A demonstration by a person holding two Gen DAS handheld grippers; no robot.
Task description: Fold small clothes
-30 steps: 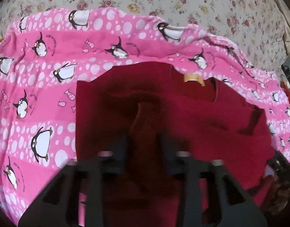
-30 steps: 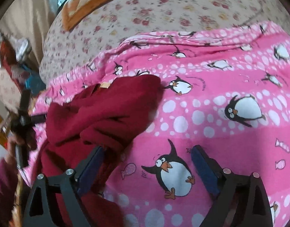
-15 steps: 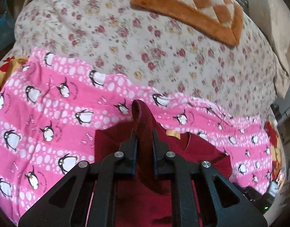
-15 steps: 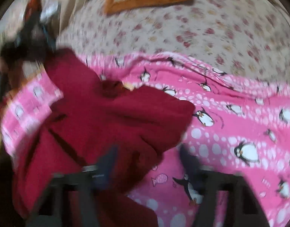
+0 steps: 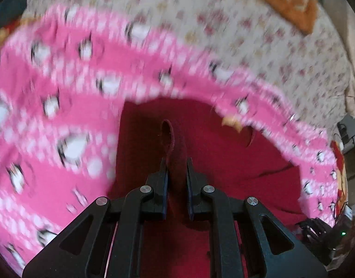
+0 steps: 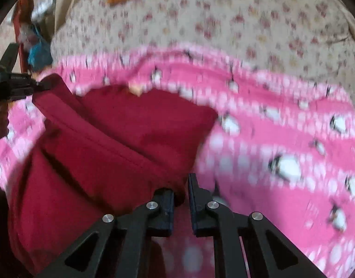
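A dark red shirt [image 5: 223, 162] with a tan neck label [image 5: 231, 122] lies on a pink penguin blanket [image 5: 61, 115]. My left gripper [image 5: 176, 162] is shut on a raised fold of the shirt's edge. In the right wrist view the red shirt [image 6: 121, 139] hangs lifted between the two grippers, its bottom part folded toward the collar. My right gripper [image 6: 180, 185] is shut on the shirt's other corner. The left gripper [image 6: 10, 83] shows at the far left holding its corner. Both views are motion-blurred.
The pink penguin blanket [image 6: 281, 139] covers a floral bedsheet [image 5: 223, 23]. An orange checked cushion [image 5: 288, 2] lies at the back of the bed. Clutter and a blue bag [image 6: 38, 51] stand beside the bed on the left.
My right gripper has gone from open to shut on the shirt's corner. Both grippers have lifted the shirt's lower edge and carried it toward the collar. The left gripper has since lowered.
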